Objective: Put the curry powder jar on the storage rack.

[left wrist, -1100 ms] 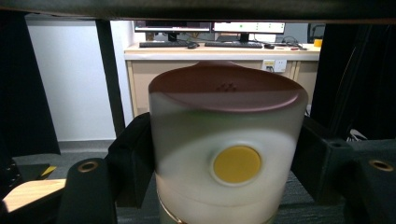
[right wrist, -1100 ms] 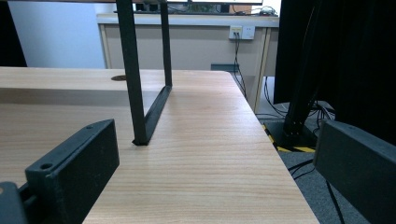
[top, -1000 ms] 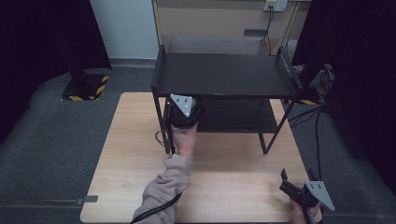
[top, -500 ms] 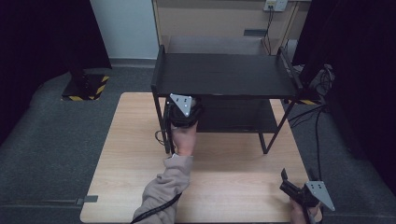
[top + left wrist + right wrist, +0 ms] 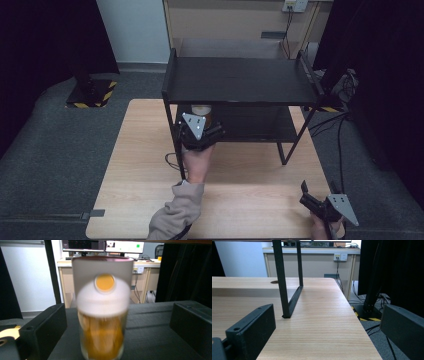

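The jar is standing upright on the lower shelf of the black rack, toward that shelf's left end. In the left gripper view it is showing a white lid area with a round orange spot and pale yellow contents below; the contents are too blurred to identify. In the high view the jar is appearing just beyond the left tongs, under the rack's top shelf.

The left tongs are reaching into the rack at the lower shelf, held by the person's left hand. In the left gripper view the left tongs are standing wide apart, one jaw on each side of the jar, neither jaw touching it.

The right tongs are sitting well apart from the rack, near the front right corner of the counter. In the right gripper view the right tongs are also standing apart, gripping nothing, with bare counter between the jaws. The rack's right leg frame is standing on the counter ahead of these jaws.
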A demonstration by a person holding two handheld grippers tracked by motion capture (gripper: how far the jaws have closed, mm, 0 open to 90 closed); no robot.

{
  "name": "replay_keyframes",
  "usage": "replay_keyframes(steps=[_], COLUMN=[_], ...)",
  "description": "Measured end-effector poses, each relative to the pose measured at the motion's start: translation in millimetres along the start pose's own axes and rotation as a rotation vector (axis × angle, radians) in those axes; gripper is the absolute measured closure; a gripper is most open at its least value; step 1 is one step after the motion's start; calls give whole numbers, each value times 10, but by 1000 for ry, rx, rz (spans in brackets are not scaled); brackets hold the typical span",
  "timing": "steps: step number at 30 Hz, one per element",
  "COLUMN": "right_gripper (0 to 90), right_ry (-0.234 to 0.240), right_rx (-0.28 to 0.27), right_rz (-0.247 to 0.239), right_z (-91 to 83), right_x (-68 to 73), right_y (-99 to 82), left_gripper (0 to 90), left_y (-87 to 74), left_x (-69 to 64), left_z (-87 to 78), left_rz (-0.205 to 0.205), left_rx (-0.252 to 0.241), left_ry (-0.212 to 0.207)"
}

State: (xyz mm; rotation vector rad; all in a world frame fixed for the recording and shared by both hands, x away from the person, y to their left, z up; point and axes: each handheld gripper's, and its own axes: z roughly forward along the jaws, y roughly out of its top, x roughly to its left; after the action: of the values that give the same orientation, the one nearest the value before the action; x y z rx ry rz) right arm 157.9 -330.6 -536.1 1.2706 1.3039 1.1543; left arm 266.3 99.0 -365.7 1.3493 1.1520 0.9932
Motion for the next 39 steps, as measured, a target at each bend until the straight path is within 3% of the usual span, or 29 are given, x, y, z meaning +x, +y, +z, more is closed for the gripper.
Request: replay_keyframes(steps=[3,4,5,7,10,11,12,13,14,15,16,18,19,20,21,22,24,25,26,32,39], right_gripper=[5,6,6,6,6,6,6,6,6,6,6,6,6,6,6,6,6,6,6,6,6], right_ry=[-1,-1,-1,-3,-9,-9,-14,-14,-18,-18,-20,-25,-28,-28,-34,-40,-44,-44,-48,-53,-53], right_rx=[2,1,1,1,5,5,8,8,10,10,12,15,15,15,14,14,17,17,22,35,43], right_rz=[-2,-2,-2,1,1,1,0,0,2,2,3,8,11,11,14,18,17,17,12,-4,-15], right_z=[1,1,1,0,4,4,6,6,7,7,8,11,12,12,13,14,16,16,22,33,39], right_x=[3,3,3,5,17,17,27,27,32,32,34,39,44,44,50,54,61,61,71,92,101], right_y=[2,1,1,2,8,8,13,13,15,15,19,24,24,24,24,24,28,28,36,53,63], left_gripper=[0,0,0,0,0,0,0,0,0,0,0,0,0,0,0,0,0,0,0,0,0], left_y=[-69,-149,-149,-298,-520,-520,-614,-614,-694,-694,-821,-842,-923,-923,-968,-1075,-1168,-1168,-1251,-1435,-1534], left_x=[49,138,138,303,640,640,818,818,979,979,1241,1288,1420,1420,1499,1662,1829,1829,1954,2123,2190], left_z=[-144,-292,-292,-465,-721,-721,-842,-842,-943,-943,-1082,-1103,-1166,-1166,-1188,-1209,-1198,-1198,-1182,-1163,-1134], left_rz=[-5,-5,-5,-11,22,22,23,23,23,23,11,11,27,27,37,40,19,19,-6,-57,-76], left_rx=[-8,-17,-17,-53,-77,-77,-76,-76,-76,-76,-76,-75,-67,-67,-56,-34,1,1,32,62,122], left_ry=[-19,-51,-51,-99,-156,-156,-156,-156,-144,-144,-115,-108,-66,-66,-45,-9,15,15,46,114,114])
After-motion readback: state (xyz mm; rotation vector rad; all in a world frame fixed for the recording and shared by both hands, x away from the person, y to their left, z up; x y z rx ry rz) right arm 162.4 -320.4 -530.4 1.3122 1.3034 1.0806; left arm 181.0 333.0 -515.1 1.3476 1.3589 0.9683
